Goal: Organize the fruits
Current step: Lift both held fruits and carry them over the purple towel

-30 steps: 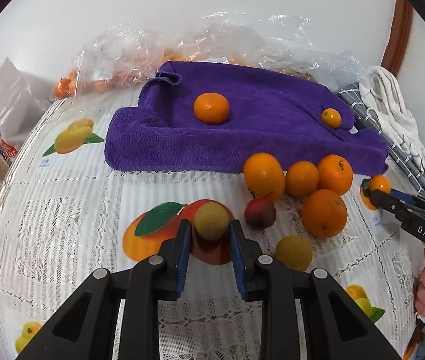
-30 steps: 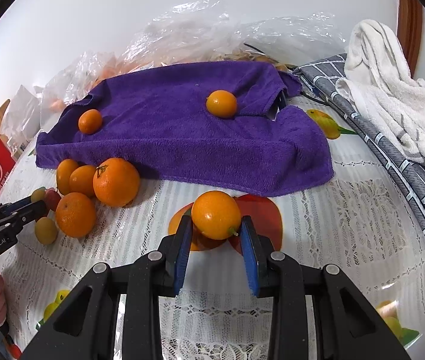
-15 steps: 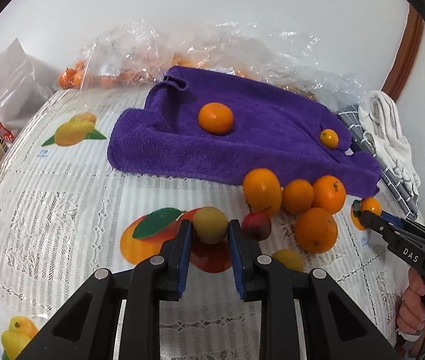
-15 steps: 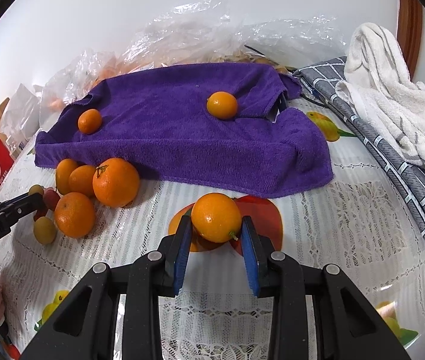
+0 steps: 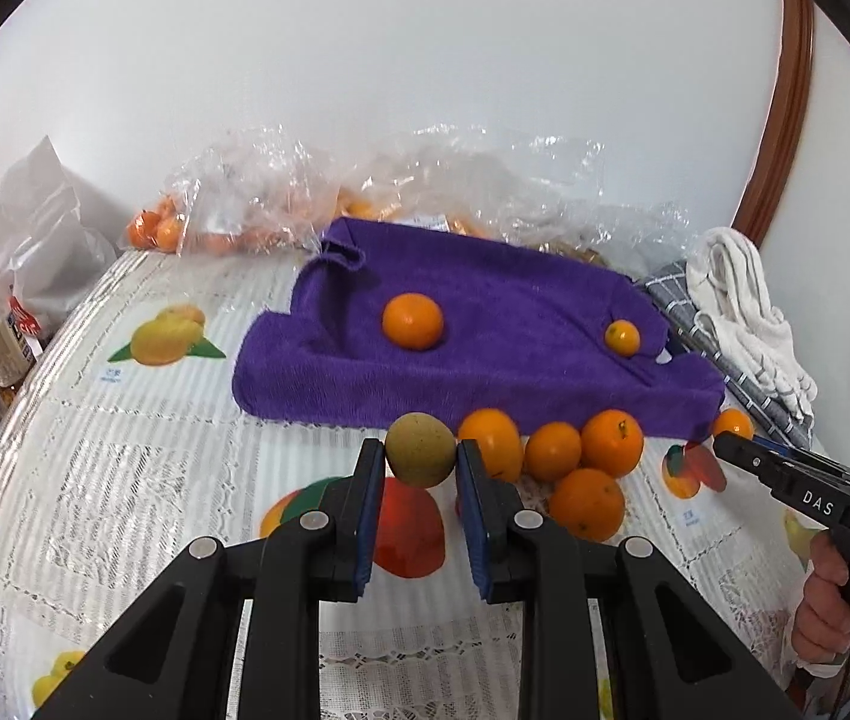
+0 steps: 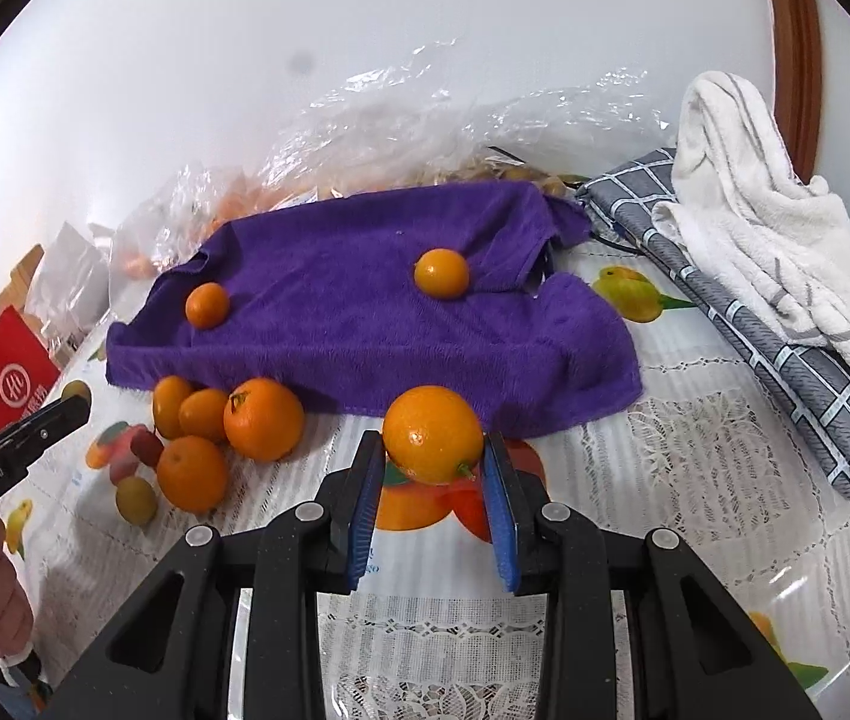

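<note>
Both jaws stay clamped, greenish fruit (image 5: 420, 449) and orange (image 6: 432, 433) now raised.

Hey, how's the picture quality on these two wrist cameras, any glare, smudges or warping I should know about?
Left wrist view: strong fisheye bending, with a black vignette at the corners; the greenish-brown fruit in the left gripper looks sharp. Right wrist view: the same warping, a dark smudge over the white wall, glare on the plastic bags, and a highlight on the orange in the right gripper.
</note>
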Demonstrator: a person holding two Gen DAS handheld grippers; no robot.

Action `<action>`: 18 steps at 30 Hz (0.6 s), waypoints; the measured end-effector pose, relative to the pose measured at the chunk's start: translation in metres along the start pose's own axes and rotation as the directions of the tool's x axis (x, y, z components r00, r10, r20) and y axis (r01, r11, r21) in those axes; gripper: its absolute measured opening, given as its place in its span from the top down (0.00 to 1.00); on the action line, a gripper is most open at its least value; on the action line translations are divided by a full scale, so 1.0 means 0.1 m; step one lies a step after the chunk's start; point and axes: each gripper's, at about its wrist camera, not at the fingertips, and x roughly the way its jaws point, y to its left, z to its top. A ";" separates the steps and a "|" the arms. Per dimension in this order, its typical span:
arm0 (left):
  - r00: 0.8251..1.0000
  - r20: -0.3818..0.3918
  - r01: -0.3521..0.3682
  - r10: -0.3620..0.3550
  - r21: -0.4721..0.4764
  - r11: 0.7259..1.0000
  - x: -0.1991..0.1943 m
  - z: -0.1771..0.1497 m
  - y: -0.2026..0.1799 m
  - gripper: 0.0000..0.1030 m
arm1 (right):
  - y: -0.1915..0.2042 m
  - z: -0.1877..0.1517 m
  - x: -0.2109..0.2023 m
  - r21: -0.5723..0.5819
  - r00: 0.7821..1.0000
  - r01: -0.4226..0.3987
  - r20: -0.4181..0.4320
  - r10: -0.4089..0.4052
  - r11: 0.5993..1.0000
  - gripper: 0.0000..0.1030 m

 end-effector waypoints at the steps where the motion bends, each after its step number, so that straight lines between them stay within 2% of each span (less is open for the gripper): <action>1: 1.000 0.007 -0.001 0.001 -0.002 1.000 -0.02 0.01 0.01 0.77 | 0.00 0.02 -0.02 0.001 1.000 0.002 -0.003 -0.002 1.000 0.68; 4: 1.000 0.022 0.011 -0.010 -0.024 1.000 -0.10 0.09 0.07 0.77 | 0.02 0.10 -0.10 -0.006 1.000 0.004 0.007 -0.004 1.000 0.68; 6: 0.998 0.031 0.053 -0.051 -0.064 0.997 -0.18 0.17 0.14 0.77 | 0.04 0.18 -0.17 -0.012 1.000 0.006 0.024 -0.006 1.000 0.68; 9: 0.997 0.039 0.075 -0.072 -0.087 0.993 -0.27 0.32 0.19 0.77 | 0.06 0.34 -0.28 -0.016 0.998 0.009 0.056 -0.008 1.000 0.68; 14: 0.994 0.093 0.055 -0.049 -0.064 0.996 -0.38 0.65 0.13 0.77 | 0.09 0.58 -0.32 -0.013 0.995 -0.017 0.101 0.018 1.000 0.68; 18: 0.992 0.116 0.066 -0.056 -0.083 0.994 -0.28 0.87 0.04 0.77 | 0.12 0.82 -0.18 -0.001 0.992 -0.052 0.113 0.052 0.999 0.68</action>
